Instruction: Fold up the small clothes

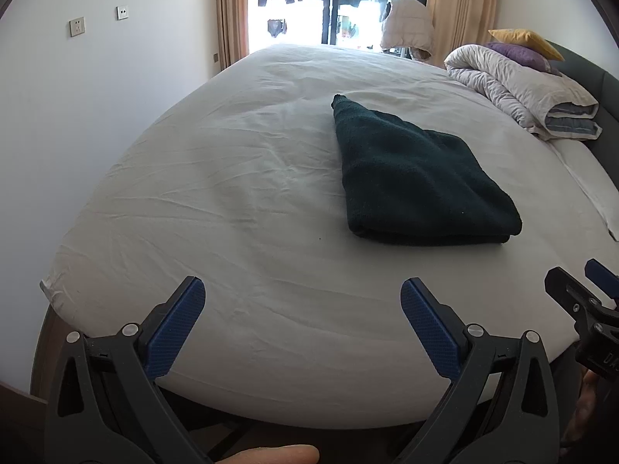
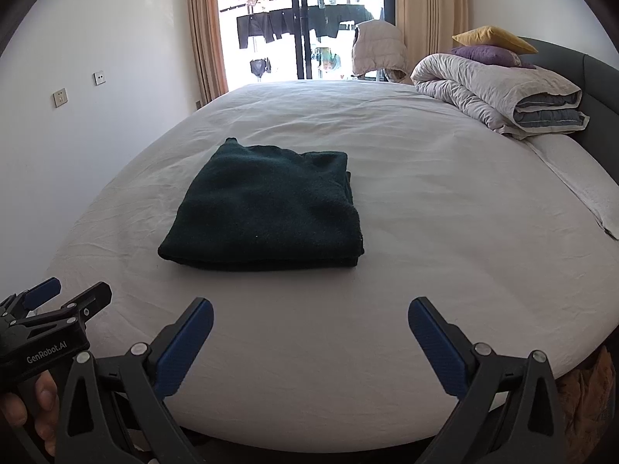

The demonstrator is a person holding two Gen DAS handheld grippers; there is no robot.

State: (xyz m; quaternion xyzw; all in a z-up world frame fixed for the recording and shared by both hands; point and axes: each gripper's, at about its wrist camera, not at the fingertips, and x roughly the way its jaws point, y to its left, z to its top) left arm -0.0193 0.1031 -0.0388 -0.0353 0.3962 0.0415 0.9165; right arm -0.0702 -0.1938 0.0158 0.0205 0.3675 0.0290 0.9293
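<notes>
A dark green garment point(image 1: 414, 178) lies folded into a thick rectangle on the white bed sheet point(image 1: 232, 201). In the right wrist view the same folded garment point(image 2: 267, 208) rests ahead and left of centre. My left gripper point(image 1: 303, 294) hovers open over the near edge of the bed, well short of the garment, with nothing between its blue pads. My right gripper point(image 2: 310, 315) is also open and empty, just in front of the garment. Each gripper shows at the edge of the other's view: the right gripper point(image 1: 580, 290) and the left gripper point(image 2: 58, 297).
A rolled quilt point(image 2: 499, 96) with a purple pillow point(image 2: 487, 54) and a yellow pillow point(image 2: 491, 36) lies at the far right by the dark headboard point(image 2: 595, 73). A white wall point(image 1: 96, 96) bounds the left. Curtains and a glass door point(image 2: 305, 19) stand behind the bed. A hand point(image 2: 23, 406) grips the left tool.
</notes>
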